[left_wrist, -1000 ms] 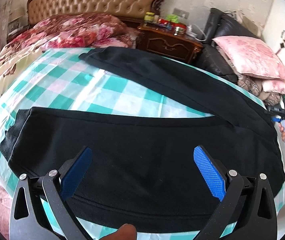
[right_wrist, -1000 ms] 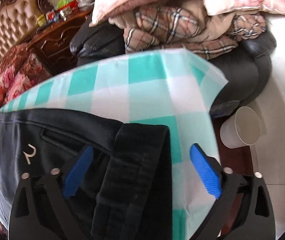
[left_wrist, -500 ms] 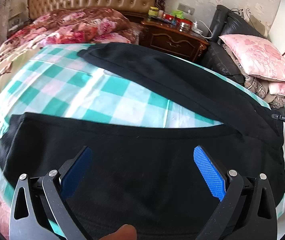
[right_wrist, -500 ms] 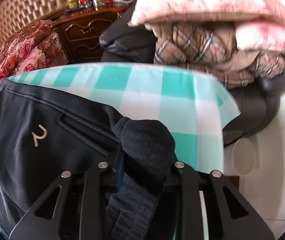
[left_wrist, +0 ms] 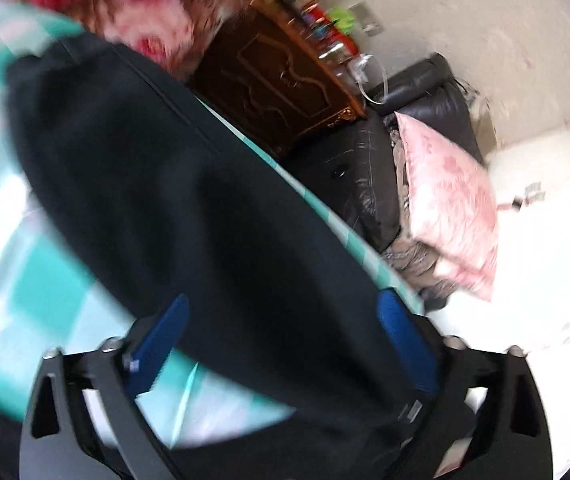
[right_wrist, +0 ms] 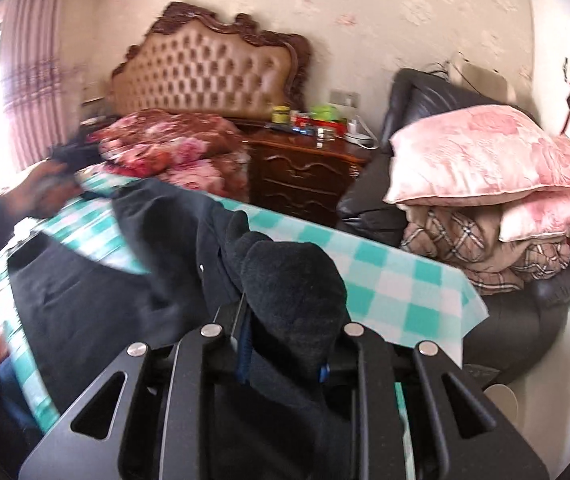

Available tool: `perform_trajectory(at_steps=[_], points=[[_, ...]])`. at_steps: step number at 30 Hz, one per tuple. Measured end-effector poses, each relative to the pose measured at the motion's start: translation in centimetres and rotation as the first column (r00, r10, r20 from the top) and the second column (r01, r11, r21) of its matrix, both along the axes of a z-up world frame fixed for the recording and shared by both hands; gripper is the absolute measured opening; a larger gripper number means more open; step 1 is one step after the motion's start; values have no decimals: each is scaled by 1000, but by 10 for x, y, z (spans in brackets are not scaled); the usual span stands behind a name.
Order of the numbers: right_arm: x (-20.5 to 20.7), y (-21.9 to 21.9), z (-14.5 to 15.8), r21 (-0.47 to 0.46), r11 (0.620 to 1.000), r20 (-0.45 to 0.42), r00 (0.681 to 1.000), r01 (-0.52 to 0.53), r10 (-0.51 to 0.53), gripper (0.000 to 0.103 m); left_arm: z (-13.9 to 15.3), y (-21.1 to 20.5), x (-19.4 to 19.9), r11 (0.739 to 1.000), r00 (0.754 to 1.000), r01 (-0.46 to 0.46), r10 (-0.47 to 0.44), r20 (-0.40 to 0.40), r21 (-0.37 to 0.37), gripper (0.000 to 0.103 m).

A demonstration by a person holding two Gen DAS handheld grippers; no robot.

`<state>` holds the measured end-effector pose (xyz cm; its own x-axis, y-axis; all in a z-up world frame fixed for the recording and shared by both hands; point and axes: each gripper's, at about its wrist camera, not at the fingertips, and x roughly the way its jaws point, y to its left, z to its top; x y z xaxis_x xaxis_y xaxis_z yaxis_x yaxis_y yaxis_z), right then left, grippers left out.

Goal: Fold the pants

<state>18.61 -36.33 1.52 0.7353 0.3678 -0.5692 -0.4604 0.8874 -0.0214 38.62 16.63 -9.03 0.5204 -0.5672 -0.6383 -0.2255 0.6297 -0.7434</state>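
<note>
Progress w/ everything placed relative to the bed (right_wrist: 405,280), its teal-check cover as landmark.

Far left of the right-wrist view: the person's left hand (right_wrist: 45,192) sits over the bed's left part, blurred, so nothing there shows a grip. From the left wrist view, the left gripper (left_wrist: 281,344) has its blue fingers (left_wrist: 401,336) spread wide w/ a black trouser leg lying between them. They've just been closing a bit, but the pads aren't visibly pressing cloth yet, so released, approx. ready to pinch.

Middle: the pants (right_wrist: 133,280) are spread across the bed, black, one leg running up toward the headboard side, body nearer the camera. No neat fold visible; the legs look splayed apart, not stacked.

Right: the right gripper (right_wrist: 281,364) is clenched on a bunched wad of the pants, prob. the waistband end, raised above the bed's near-right corner. Cloth bulges out over the fingers.

Judgement: early stage. Done: one end grasped & lifted. Left: left side must secure its leg, bring leg over leg, then fold lengthwise & smooth. Nightstand (right_wrist: 305,176) and pillows (right_wrist: 481,156) beyond the bed aren't involved.
</note>
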Motion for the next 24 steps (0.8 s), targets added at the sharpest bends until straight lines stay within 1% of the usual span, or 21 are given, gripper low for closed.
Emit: perform_trajectory(at_steps=[2, 3, 4, 5, 7, 9, 11, 12, 14, 15, 17, 18, 19, 20, 22, 23, 24], points=[[-14, 0, -2, 9, 1000, 1, 1000, -10, 10, 24, -23, -1, 38, 997, 997, 0, -6, -79, -80, 73], [-21, -1, -2, 17, 1000, -1, 1000, -12, 12, 23, -33, -3, 54, 995, 993, -3, -9, -118, -98, 70], [-24, -2, -2, 21, 1000, -1, 1000, -14, 14, 23, -39, -3, 62, 995, 990, -13, -1, -138, -100, 67], [-26, -2, -3, 20, 1000, 1, 1000, -17, 17, 23, -46, -2, 72, 994, 985, -34, 16, -170, -106, 65], [-35, -1, -3, 21, 999, 4, 1000, -25, 25, 23, -54, -2, 88, 991, 978, -60, 34, -206, -119, 62], [-39, -1, -3, 17, 999, 4, 999, -38, 38, 23, -56, -3, 100, 993, 973, -76, 53, -226, -95, 60], [-46, -1, -2, 17, 998, 9, 998, -57, 57, 23, -57, -5, 110, 992, 965, -91, 66, -253, -89, 55], [-48, 0, -2, 14, 998, 13, 998, -63, 63, 23, -58, -6, 115, 992, 961, -97, 72, -267, -81, 55], [-54, 3, -1, 4, 997, 21, 997, -80, 80, 23, -64, -5, 125, 994, 945, -102, 85, -316, -37, 54], [-56, 3, 0, -2, 996, 25, 996, -87, 87, 23, -70, -8, 133, 995, 931, -93, 78, -356, -25, 53], [-60, 4, 1, -11, 995, 28, 995, -95, 95, 23, -77, -10, 139, 996, 921, -85, 75, -383, -9, 41], [-62, 4, 1, -11, 995, 27, 995, -96, 96, 23, -78, -9, 141, 997, 920, -79, 75, -384, 3, 37], [-63, 2, 1, -15, 996, 27, 995, -91, 91, 23, -76, -8, 141, 997, 920, -72, 76, -385, 25, 14], [-63, 2, 1, -18, 996, 27, 996, -84, 85, 23, -73, -5, 138, 997, 922, -73, 80, -379, 33, 9], [-61, -8, -2, -12, 998, 24, 998, -58, 58, 23, -57, 12, 119, 994, 939, -107, 93, -331, -24, 9], [-60, -14, -3, -6, 999, 18, 999, -45, 45, 23, -44, 21, 104, 992, 951, -119, 100, -292, -47, 9], [-57, -25, -6, 9, 1000, 6, 1000, -23, 23, 24, -24, 34, 76, 988, 968, -131, 108, -226, -87, 9]])
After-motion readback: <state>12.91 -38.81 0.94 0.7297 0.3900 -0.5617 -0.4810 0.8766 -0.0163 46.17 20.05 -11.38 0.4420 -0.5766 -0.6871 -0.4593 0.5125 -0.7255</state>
